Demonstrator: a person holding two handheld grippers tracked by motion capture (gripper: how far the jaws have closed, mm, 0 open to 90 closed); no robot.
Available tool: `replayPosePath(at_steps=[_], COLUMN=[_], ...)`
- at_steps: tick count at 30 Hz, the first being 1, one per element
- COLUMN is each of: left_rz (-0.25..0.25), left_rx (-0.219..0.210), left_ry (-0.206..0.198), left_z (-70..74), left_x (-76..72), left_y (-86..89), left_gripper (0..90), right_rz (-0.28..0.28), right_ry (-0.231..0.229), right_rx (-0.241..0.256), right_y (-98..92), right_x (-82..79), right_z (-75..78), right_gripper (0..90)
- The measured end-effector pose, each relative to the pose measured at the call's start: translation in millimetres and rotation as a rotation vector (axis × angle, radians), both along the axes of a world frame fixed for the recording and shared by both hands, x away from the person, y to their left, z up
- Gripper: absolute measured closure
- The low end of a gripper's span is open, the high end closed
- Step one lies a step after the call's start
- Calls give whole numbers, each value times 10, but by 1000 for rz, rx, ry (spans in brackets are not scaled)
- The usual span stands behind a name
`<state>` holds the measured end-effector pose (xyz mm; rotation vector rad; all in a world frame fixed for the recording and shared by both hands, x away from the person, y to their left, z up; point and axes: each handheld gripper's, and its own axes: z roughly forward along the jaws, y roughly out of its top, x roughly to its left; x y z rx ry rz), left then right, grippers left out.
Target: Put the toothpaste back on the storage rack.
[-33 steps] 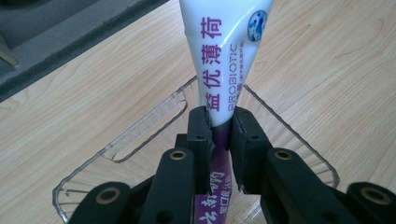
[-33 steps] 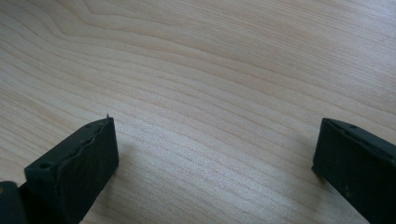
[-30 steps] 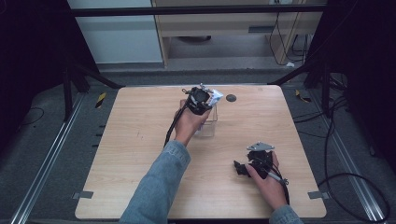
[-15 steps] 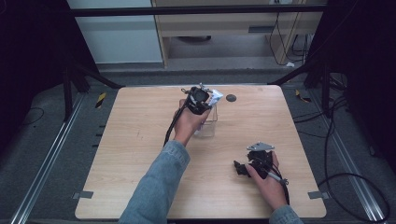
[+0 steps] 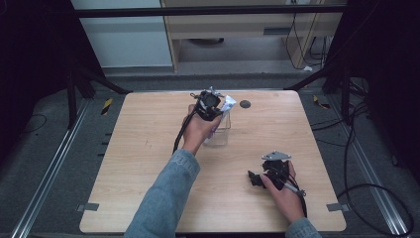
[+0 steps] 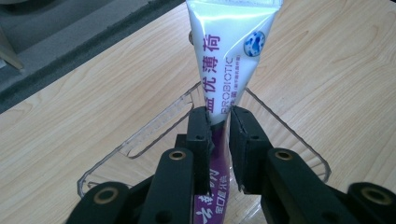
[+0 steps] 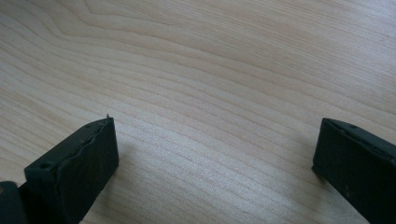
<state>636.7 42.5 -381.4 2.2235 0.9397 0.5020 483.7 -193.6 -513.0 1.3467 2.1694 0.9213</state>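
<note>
**Tube held over the clear bin**

High view: the pale wooden table (image 5: 148, 148) stood on grey floor, a light cabinet beyond it. The left gripper (image 5: 210, 101) hung over the clear plastic bin (image 5: 220, 130) near the far edge; the right gripper (image 5: 257, 178) lay near the front edge, well apart from the bin. Nothing had shifted since a second earlier.

Left gripper view: the jaws stood nearly closed, pinching the white-and-purple printed toothpaste tube (image 6: 229, 60) at mid-length, above the bin (image 6: 140, 140).

Right gripper view: the jaws were spread wide and held nothing, bare wood grain (image 7: 210, 93) between them.
</note>
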Motion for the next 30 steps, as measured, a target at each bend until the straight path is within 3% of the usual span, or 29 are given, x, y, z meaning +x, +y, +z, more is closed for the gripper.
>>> replayPosePath(at_steps=[7, 13, 22, 25, 30], left_rz=[5, 11, -13, -12, -9], left_rx=[-20, -7, -12, -14, -32], left_ry=[-16, -45, -71, -78, -107], left_z=[37, 96, 195, 218, 271], left_x=[-14, -60, -171, -204, -293], left_y=[19, 39, 83, 92, 125], left_gripper=[777, 763, 727, 704, 581], right_rz=[1, 1, 3, 2, 1], right_ry=[-1, 0, 1, 1, 2], right_rx=[0, -1, -1, 0, 3], right_y=[0, -1, 0, 0, 2], right_x=[0, 0, 3, 2, 0], right_z=[0, 0, 1, 1, 1], right_gripper=[4, 4, 4, 4, 4])
